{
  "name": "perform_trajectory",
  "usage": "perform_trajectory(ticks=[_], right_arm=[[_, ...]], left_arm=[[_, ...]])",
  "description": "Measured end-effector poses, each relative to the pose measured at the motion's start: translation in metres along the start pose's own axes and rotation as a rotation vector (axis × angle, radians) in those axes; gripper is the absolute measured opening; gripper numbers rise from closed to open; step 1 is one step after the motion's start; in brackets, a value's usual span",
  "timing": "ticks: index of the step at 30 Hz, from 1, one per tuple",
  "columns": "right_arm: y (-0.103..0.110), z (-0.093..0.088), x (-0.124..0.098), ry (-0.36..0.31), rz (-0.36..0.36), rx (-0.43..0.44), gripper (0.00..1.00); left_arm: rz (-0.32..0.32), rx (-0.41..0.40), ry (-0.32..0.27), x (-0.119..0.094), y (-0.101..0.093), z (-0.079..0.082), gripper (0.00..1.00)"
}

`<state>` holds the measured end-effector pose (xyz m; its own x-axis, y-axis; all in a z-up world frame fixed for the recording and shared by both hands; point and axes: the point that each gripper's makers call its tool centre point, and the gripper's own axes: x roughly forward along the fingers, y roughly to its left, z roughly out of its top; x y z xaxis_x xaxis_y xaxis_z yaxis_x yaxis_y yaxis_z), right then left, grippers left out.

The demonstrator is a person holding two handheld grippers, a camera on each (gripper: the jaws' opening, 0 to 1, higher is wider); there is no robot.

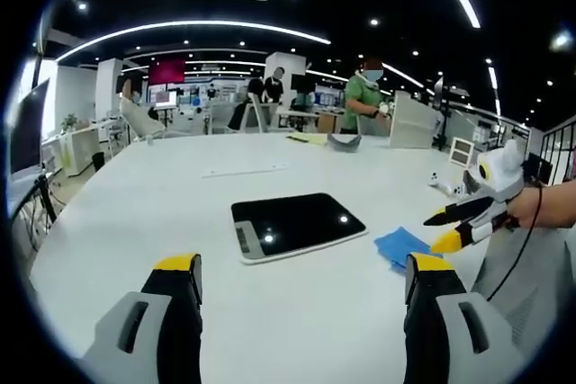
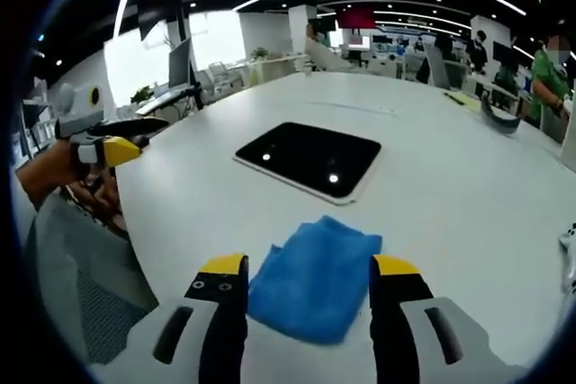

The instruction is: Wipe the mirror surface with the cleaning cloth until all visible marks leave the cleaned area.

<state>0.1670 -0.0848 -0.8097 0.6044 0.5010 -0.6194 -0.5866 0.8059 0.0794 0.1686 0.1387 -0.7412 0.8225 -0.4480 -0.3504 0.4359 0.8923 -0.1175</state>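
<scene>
**Office floor, white table: we line up on the cloth before the first wipe**

Behind us an open-plan office runs under strip lights, with a person in green (image 1: 364,96) at upper centre of the left gripper view. Our white table (image 2: 432,186) carries the mirror (image 2: 311,158), a dark glossy slab lying flat at centre frame, reflecting ceiling lamps. The blue cleaning cloth (image 2: 314,278) sits just beside the mirror's near edge, between the spread jaws of our right gripper (image 2: 310,290), which grips nothing yet. Our left gripper (image 1: 301,290) also stands released at the bottom of its view, well apart from the mirror.

We judge the main risk a shallow pinch: closing on one loose fold could let the cloth slip or drag unevenly. A hard push could also slide the unanchored mirror. Whether marks remain, we cannot tell.

Room is generous ahead of the mirror. The table's curved edge lies at lower left of the right gripper view, beside a grey chair (image 2: 72,267), leaving less slack there.
</scene>
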Motion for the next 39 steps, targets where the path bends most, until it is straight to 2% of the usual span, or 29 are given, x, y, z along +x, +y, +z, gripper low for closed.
perform_trajectory(ticks=[7,22,27,35,39], right_arm=[[0.0,-0.006,0.009,0.028,0.012,-0.013,0.47],[-0.001,-0.023,0.03,0.112,0.02,-0.087,0.29],[0.001,-0.026,0.033,0.135,0.022,-0.118,0.28],[0.002,-0.026,0.034,0.142,0.012,-0.174,0.24],[0.006,-0.025,0.034,0.143,0.018,-0.194,0.19]], left_arm=[[-0.002,-0.008,-0.002,0.002,0.0,-0.001,0.94],[0.007,-0.021,-0.005,0.003,0.006,-0.001,0.94],[0.009,-0.025,-0.005,0.003,0.008,-0.002,0.94],[0.011,-0.025,-0.007,0.003,0.008,-0.001,0.94],[0.01,-0.025,-0.009,0.003,0.007,-0.001,0.94]])
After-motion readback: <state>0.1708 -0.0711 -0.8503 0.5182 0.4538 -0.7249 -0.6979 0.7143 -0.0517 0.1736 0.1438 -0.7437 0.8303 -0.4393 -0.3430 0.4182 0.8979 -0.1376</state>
